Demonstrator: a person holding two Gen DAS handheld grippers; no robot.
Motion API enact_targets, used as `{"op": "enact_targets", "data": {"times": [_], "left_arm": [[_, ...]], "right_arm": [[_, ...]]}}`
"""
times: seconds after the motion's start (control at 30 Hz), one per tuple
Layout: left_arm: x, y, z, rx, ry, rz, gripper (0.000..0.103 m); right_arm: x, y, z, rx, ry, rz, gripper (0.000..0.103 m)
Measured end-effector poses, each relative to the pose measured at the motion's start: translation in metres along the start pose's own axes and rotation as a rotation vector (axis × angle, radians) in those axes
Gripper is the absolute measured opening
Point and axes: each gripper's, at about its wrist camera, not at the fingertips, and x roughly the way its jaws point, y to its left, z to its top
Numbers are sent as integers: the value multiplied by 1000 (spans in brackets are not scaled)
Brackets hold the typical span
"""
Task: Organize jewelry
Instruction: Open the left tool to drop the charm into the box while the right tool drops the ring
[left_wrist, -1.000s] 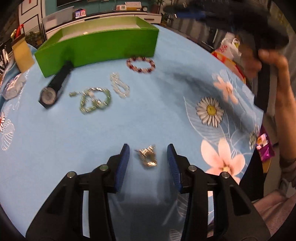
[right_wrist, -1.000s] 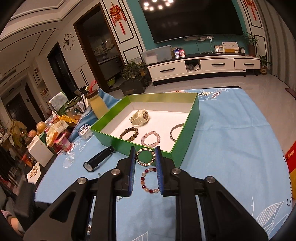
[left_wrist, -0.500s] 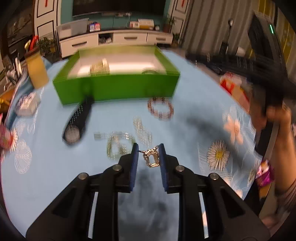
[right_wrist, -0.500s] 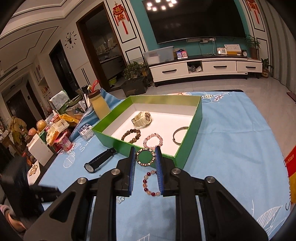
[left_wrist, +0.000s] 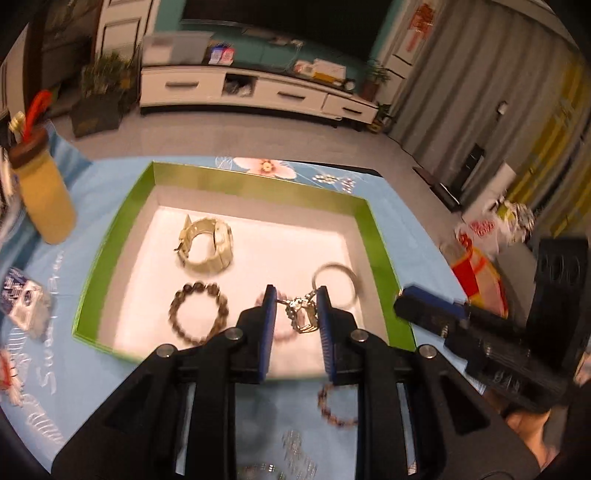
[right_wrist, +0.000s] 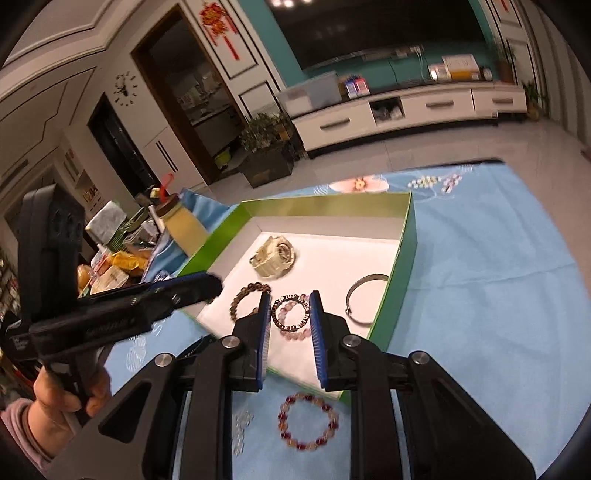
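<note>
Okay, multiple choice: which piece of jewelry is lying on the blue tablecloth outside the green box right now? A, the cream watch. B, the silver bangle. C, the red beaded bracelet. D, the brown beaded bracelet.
C: the red beaded bracelet lies on the tablecloth in front of the green box, while the other three lie inside the box.

Pink bead bracelet (left_wrist: 280, 332) in the green box (left_wrist: 384, 258) largely hidden behind left gripper (left_wrist: 295, 314) and its clamped silver chain piece (left_wrist: 303, 314). Red bead bracelet (left_wrist: 338, 406) partly covered by a finger, blurred. Clear bead strand (left_wrist: 295, 454) smeared, cut off at bottom edge.
</note>
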Motion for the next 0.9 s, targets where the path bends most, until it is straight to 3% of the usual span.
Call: {"op": "enact_targets", "data": {"times": [0.33,0.43,0.5,0.63,0.83,0.9], "left_arm": [[61,11,26,-49,58,85,24],[55,13,30,-77,33,72,49],[44,12,28,-72,15,67,54],[7,9,8,-38,-37,77,69],[-53,13,-64,-23,-78,124,86],[-69,19,-94,-44,-64,139,87]], "right_arm": [[53,-13,30,27,68,-92,21],[49,-18,30,41,49,-109,27],[39,-19,27,42,34,-104,27],[12,-15,10,13,12,-105,27],[-42,-6,-39,-5,-26,-47,29],[-57,-5,-59,2,-24,-36,30]]}}
